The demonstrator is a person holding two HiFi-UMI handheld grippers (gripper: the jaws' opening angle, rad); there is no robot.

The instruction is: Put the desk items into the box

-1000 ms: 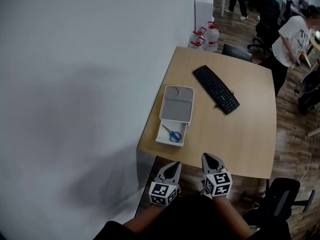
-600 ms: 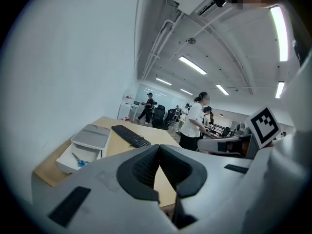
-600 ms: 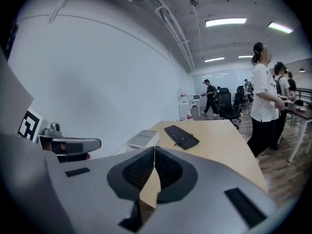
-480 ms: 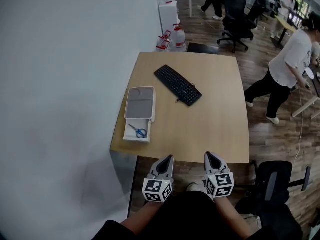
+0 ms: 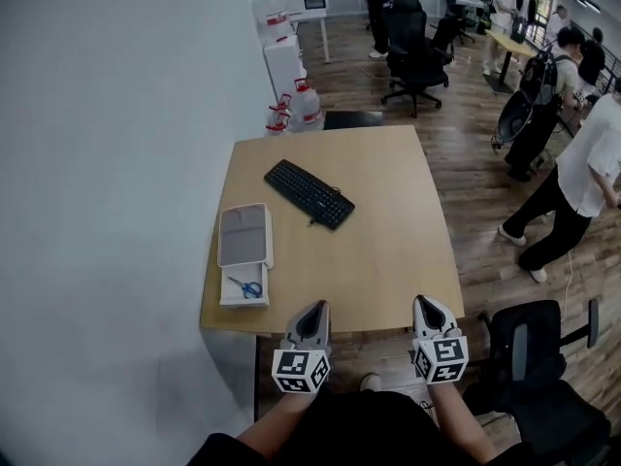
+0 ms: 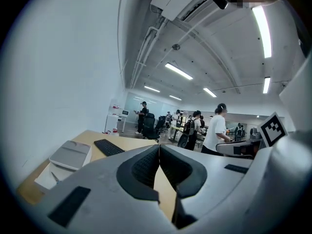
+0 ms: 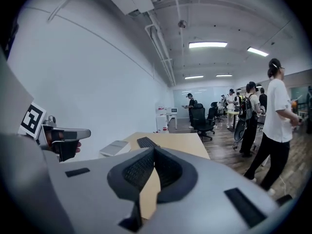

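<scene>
Room: an open office, with a smooth white wall on the left and a dark wood-plank floor; people and black swivel chairs stand far behind.
Desk: a pale, matte wood-grain rectangular desk (image 5: pixel 388 260) with rounded corners, its left side against the wall.
Box: a shallow white rectangular plastic box (image 5: pixel 243 302) near the desk's left edge; a flat grey lid (image 5: pixel 244 233) with a raised rim covers its far part, and the near end is open.
Scissors: small scissors with blue loop handles (image 5: pixel 248 287) lie inside the open near end of the box.
Keyboard: a long black keyboard (image 5: pixel 310 193) lies diagonally on the desk, beyond and right of the box, apart from it.
Left gripper: the grey moulded left gripper (image 5: pixel 312 309) has black ribbed pads; its jaws are pressed together on nothing, and it is held just off the desk's near edge.
Right gripper: the matching right gripper (image 5: pixel 427 304) also has its jaws pressed together and empty, level with the other.
Chair: a black padded office chair (image 5: pixel 529 357) stands just right of the right gripper.
</scene>
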